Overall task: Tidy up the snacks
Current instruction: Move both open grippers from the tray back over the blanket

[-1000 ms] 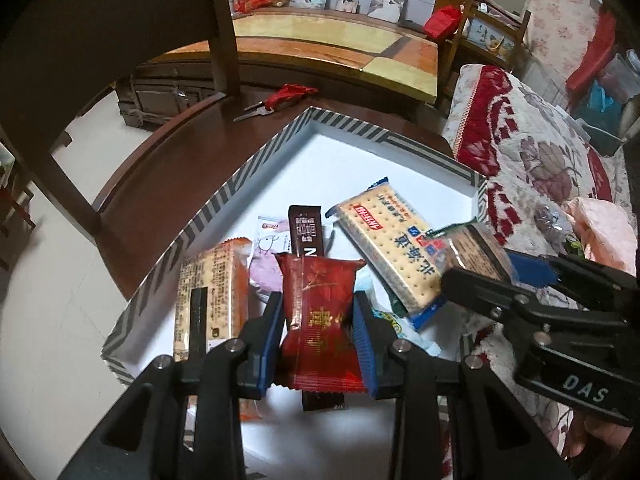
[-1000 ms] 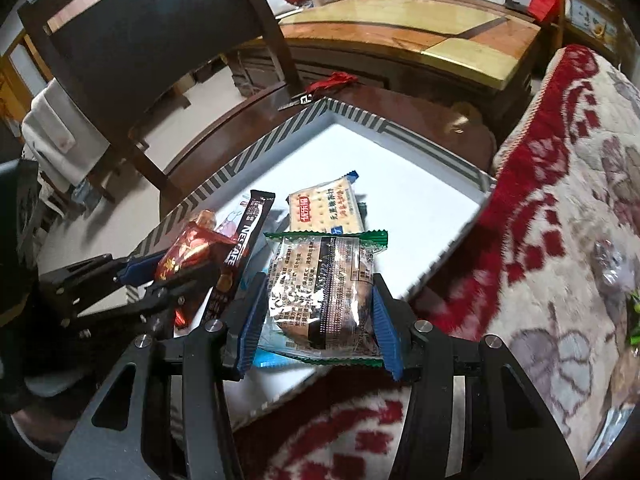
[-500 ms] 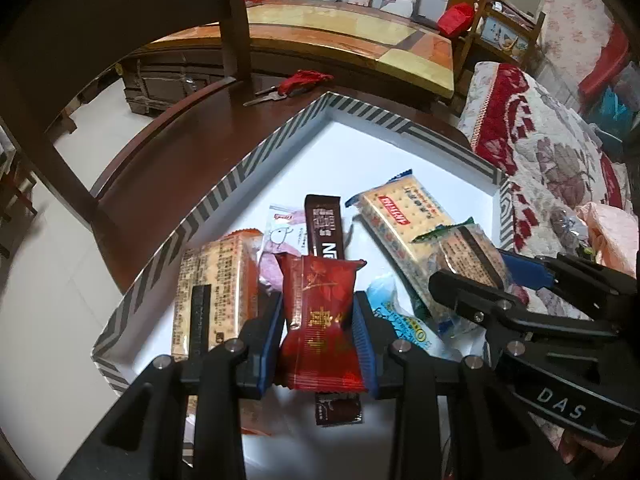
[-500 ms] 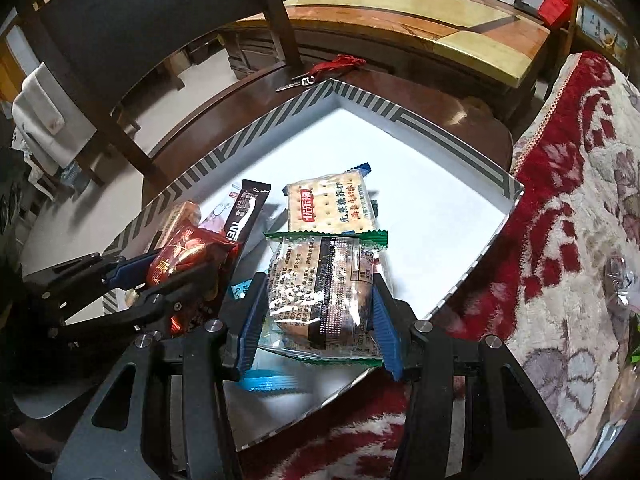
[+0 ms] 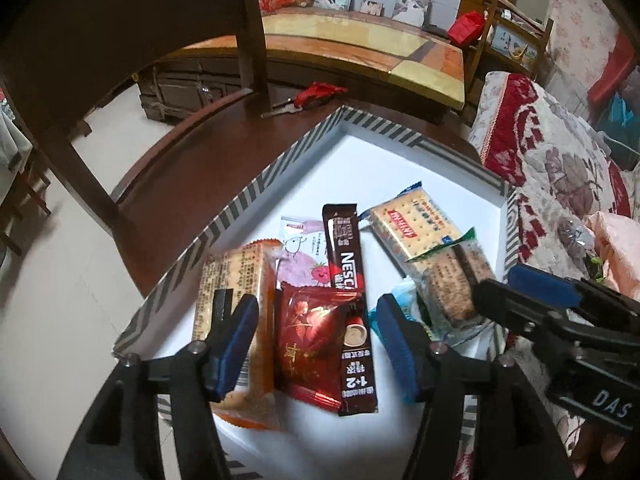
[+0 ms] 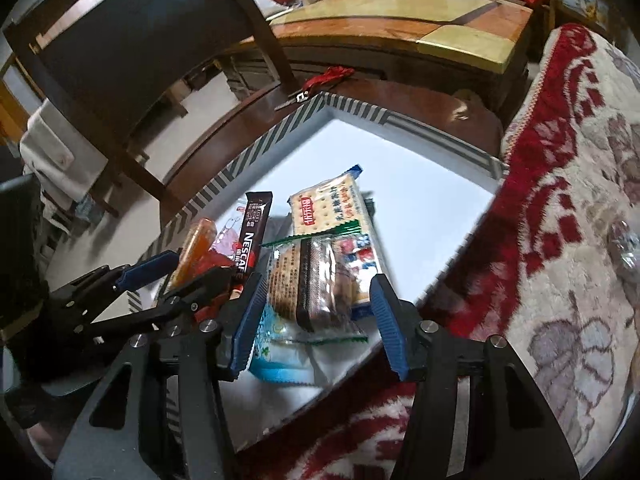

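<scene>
My left gripper (image 5: 316, 344) has its jaws opening wide over the white tray with a striped rim (image 5: 280, 168). A red snack packet (image 5: 308, 340) lies loose between them on the tray floor, against a brown Nescafe stick (image 5: 348, 292). An orange cracker packet (image 5: 236, 280) lies at its left. The jaws of my right gripper (image 6: 316, 320) are opening. A clear packet with green edges (image 6: 312, 284) sags between them, free of the pads, over a square cracker pack (image 6: 328, 208) and a blue packet (image 6: 280, 356). My right gripper (image 5: 520, 292) also shows in the left wrist view.
The tray (image 6: 256, 148) rests on a dark round wooden table (image 5: 224, 152). Something with a red handle (image 5: 316, 94) lies beyond its far corner. A dark chair (image 5: 248, 20) stands behind. A red floral blanket (image 5: 560, 168) borders the tray's right side.
The left jaws have spread and the red packet has dropped onto the tray. The right jaws have widened and the clear packet has slipped lower and tilted.
</scene>
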